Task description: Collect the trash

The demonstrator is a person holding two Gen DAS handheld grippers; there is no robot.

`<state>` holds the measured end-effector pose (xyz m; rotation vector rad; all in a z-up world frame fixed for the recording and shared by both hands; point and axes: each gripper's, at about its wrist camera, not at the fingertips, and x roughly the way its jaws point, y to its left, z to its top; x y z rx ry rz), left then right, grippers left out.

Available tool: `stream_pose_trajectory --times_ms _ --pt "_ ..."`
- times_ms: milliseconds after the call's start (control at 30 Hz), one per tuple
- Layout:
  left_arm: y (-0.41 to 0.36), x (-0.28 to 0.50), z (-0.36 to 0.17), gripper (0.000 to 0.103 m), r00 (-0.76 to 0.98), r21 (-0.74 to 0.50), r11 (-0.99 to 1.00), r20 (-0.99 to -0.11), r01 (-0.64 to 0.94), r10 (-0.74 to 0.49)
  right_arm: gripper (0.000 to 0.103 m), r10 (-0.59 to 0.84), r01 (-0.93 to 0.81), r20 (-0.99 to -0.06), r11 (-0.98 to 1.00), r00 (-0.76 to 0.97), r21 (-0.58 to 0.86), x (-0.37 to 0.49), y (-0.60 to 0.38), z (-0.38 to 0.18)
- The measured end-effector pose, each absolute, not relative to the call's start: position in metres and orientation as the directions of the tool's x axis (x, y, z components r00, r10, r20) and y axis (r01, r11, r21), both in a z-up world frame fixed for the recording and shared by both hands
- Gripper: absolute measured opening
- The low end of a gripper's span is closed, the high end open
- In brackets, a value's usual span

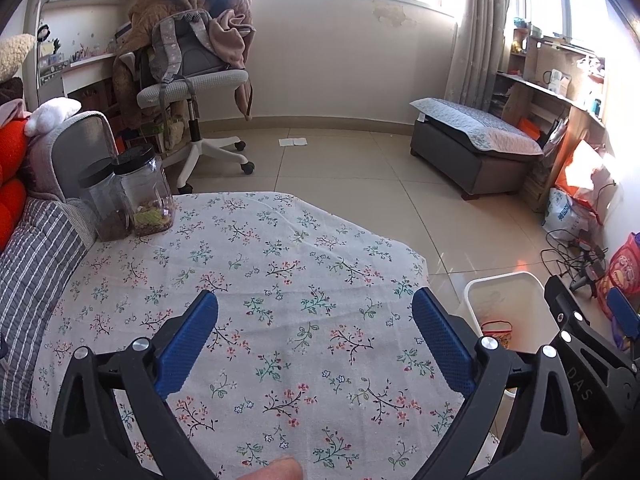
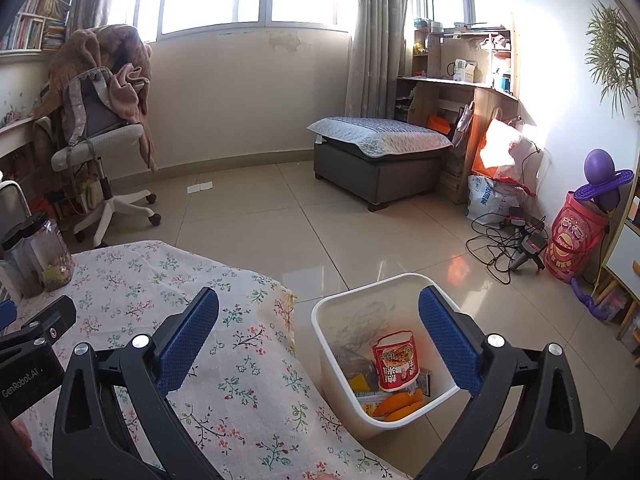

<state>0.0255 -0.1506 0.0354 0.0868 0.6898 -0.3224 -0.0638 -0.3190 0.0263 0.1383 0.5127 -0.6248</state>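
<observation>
A white trash bin (image 2: pixel 340 300) stands on the floor to the right of the table; it also shows in the left wrist view (image 1: pixel 500 280). Inside it lie a red snack packet (image 2: pixel 396 356), orange wrappers (image 2: pixel 400 402) and other scraps. My right gripper (image 2: pixel 318 310) is open and empty, above the table's right edge and the bin. My left gripper (image 1: pixel 314 312) is open and empty over the flowered tablecloth (image 1: pixel 280 260). The right gripper shows at the right edge of the left wrist view (image 1: pixel 588 320).
Two clear jars with black lids (image 1: pixel 140 192) stand at the table's far left corner. A swivel chair with a backpack and blankets (image 1: pixel 188 64) is beyond. A grey ottoman (image 2: pixel 380 152), cables (image 2: pixel 504 244) and bags lie on the floor to the right. Two white papers (image 1: pixel 293 142) lie on the floor.
</observation>
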Motion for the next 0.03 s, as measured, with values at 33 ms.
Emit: stream_pose_trajectory --times_ms 33 --pt "-0.1506 0.0255 0.0353 0.096 0.723 -0.027 0.948 -0.640 0.317 -0.260 0.096 -0.524 0.591 -0.497 0.806 0.691 -0.029 -0.0638 -0.3189 0.0263"
